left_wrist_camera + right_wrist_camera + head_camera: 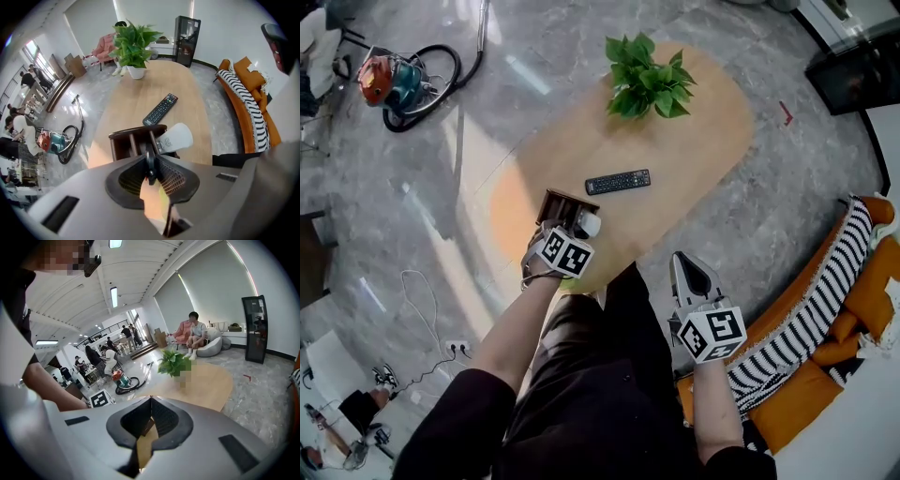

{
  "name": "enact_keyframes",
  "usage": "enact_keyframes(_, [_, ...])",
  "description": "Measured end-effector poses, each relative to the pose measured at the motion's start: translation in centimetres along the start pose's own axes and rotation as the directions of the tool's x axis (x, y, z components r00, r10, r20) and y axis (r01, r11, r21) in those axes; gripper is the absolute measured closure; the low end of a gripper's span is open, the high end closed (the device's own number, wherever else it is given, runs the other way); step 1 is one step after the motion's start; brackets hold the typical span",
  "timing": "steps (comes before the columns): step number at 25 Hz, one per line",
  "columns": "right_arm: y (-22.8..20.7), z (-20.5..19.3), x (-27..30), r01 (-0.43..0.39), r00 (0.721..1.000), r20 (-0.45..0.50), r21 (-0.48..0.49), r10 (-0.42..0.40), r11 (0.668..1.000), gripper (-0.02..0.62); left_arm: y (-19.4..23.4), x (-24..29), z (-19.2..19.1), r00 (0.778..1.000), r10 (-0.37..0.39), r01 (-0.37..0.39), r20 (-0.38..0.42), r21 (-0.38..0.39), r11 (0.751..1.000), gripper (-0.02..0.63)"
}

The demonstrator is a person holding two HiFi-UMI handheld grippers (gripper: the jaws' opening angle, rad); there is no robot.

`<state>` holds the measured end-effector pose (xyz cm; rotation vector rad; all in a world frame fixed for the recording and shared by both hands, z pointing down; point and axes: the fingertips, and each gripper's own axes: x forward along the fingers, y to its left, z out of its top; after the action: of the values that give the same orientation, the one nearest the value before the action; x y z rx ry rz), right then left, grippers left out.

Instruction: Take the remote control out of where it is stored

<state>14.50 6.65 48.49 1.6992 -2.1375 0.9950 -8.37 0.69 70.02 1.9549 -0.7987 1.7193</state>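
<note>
The left gripper (150,165) pinches a thin wall of the brown holder (129,140), the white remote (176,137) stands inside that holder, so next the shut, empty right gripper (151,401) should open and pull it out.

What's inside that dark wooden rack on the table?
A white remote leans out of the rack's right-hand slot. The other slots show only dark. Their bottoms can't be seen, and the rack's near side is covered by the left tongs.
</note>
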Motion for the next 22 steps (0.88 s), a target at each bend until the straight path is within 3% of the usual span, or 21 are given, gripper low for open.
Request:
enact_keyframes(8, [2.8, 1.8, 0.3, -0.052, 0.998, 0.028, -0.036, 0.053, 0.998, 0.588, 2.0, -4.3, 0.8, 0.993, 0.017, -0.011, 0.116, -0.053, 0.999, 0.538])
enact_keyframes(14, [5.2, 4.5, 0.1, -0.096, 0.993, 0.070, -0.049, 0.099, 0.994, 0.588, 2.6, -9.3, 1.5, 0.971, -0.006, 0.027, 0.239, -0.083, 0.996, 0.538])
enact_keyframes(18, [6.1, 6.3, 0.1, -0.121, 0.987, 0.104, -0.040, 0.125, 0.992, 0.588, 3.5, -12.3, 3.2, 0.944, 0.014, 0.012, 0.330, -0.076, 0.997, 0.538])
enact_keyframes(22, [6.1, 6.8, 0.2, -0.127, 0.985, 0.108, -0.052, 0.132, 0.991, 0.588, 4.1, -14.8, 5.7, 0.890, 0.016, 0.019, 0.456, -0.072, 0.997, 0.538])
